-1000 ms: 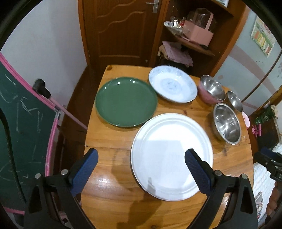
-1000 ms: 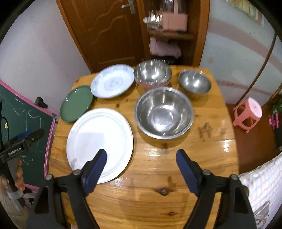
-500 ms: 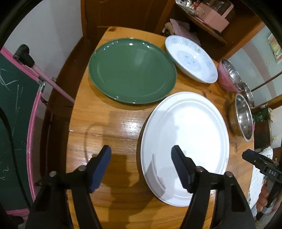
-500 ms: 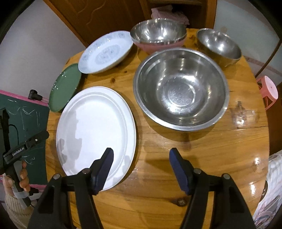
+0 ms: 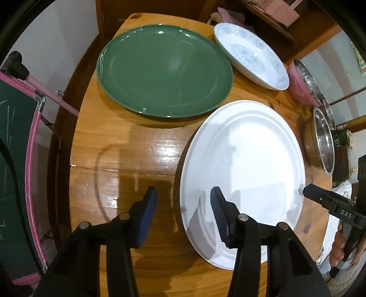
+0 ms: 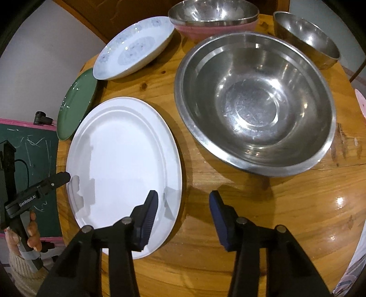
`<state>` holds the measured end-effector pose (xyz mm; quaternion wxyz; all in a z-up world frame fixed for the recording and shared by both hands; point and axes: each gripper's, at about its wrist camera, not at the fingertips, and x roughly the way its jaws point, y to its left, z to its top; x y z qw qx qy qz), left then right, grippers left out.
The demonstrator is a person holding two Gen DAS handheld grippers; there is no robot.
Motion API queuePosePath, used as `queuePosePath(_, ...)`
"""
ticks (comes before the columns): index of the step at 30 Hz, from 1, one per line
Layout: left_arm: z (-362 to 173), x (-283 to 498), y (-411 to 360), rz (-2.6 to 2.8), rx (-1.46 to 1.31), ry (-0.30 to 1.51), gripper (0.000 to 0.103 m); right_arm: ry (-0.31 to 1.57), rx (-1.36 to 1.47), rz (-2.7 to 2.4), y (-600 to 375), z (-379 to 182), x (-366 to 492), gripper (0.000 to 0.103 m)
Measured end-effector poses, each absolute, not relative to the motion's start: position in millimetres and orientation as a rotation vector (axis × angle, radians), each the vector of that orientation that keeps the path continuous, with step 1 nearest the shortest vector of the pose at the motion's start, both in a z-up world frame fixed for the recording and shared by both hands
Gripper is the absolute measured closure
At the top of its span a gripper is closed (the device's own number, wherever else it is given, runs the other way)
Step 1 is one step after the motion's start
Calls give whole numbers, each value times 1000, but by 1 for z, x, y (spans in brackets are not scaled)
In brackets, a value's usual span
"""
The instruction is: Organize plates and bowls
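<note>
A large white plate (image 5: 242,164) (image 6: 123,160) lies on the wooden table (image 5: 128,160) near its front. My left gripper (image 5: 183,194) points steeply down over the plate's left rim; its jaws are closing, with the rim between them and the pads off it. My right gripper (image 6: 183,196) straddles the opposite rim the same way, jaws closing, pads clear. Behind lie a green plate (image 5: 164,68) (image 6: 76,102) and a blue-patterned white plate (image 5: 251,54) (image 6: 135,45). A big steel bowl (image 6: 254,102) stands right of the white plate.
At the back a steel bowl nests in a pink bowl (image 6: 212,18), with a small steel bowl (image 6: 306,38) beside it. A green chalkboard with a pink frame (image 5: 13,160) stands left of the table. A pink stool edge (image 6: 361,102) shows at the right.
Both grippers have come down close to the table and tilted more steeply. Their jaws have narrowed, and each now straddles a rim of the white plate.
</note>
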<state>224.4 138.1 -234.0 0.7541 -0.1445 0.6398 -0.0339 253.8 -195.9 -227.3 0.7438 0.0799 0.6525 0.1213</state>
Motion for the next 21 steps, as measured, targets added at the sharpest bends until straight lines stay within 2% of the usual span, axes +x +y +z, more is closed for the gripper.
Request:
queuePosePath(3,-238,225,141,-82,-323,1416,67,1438,177,273,-192,-231,257,67)
queuePosePath(9,-242,226,143,-104,-345,1436,72,1457,180,301,-179,-237,259,80)
queuePosePath(16,-245,231,141,-129,-359,1462,85,1461,180,305,-174,-239,260,84)
queuePosePath(21,-244,234,137,-127,-354,1477,85,1461,176,306,-173,-239,260,84)
